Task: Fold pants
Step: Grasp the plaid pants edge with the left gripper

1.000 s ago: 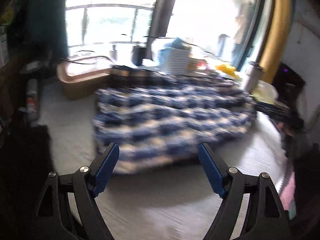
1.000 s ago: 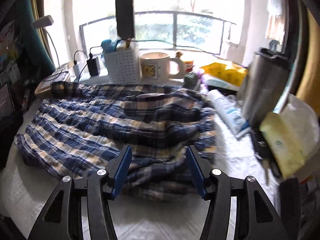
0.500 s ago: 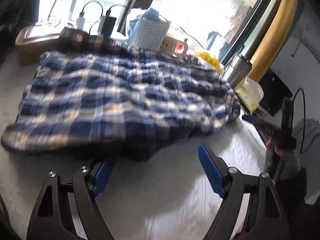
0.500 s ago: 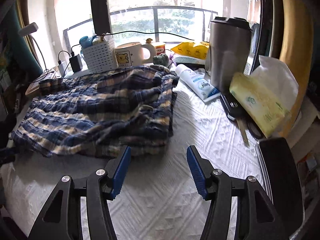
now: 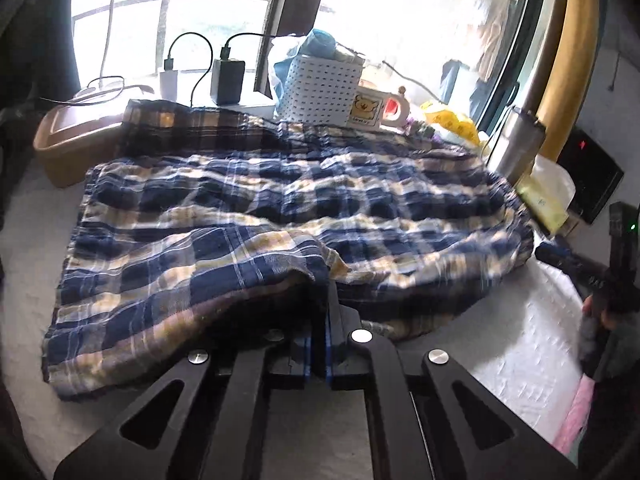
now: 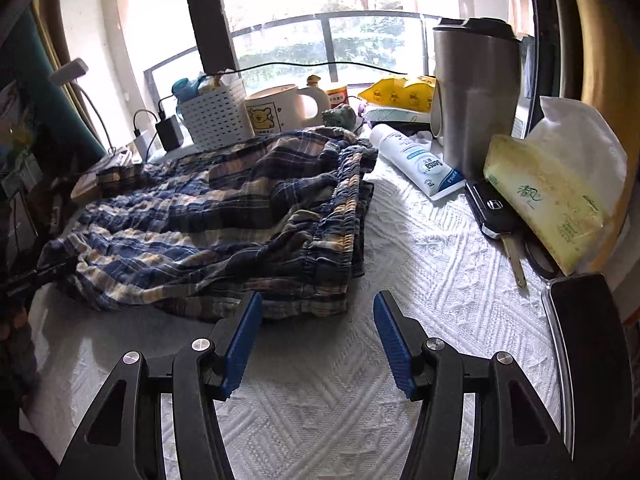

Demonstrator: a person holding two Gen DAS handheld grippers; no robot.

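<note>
Blue, white and tan plaid pants (image 5: 256, 208) lie spread and wrinkled on a white textured cloth (image 6: 420, 280). My left gripper (image 5: 318, 320) is shut on the pants' near hem edge, with the fabric draped over its blue pads. In the right wrist view the pants (image 6: 224, 216) lie left of centre, with the gathered waistband (image 6: 340, 216) on their right side. My right gripper (image 6: 318, 336) is open and empty, just in front of the pants' near right corner, above the cloth.
Along the window stand a white perforated basket (image 5: 320, 88), a bear mug (image 6: 276, 110), chargers (image 5: 228, 80) and a steel tumbler (image 6: 472, 96). A lotion tube (image 6: 416, 160), a car key (image 6: 494, 208), a tissue pack (image 6: 552, 192) and a black device (image 6: 592, 344) lie right. A brown box (image 5: 68, 144) is left.
My left gripper has moved onto the pants' near edge and closed on it. My right gripper has drawn back slightly toward the near right corner and stayed open.
</note>
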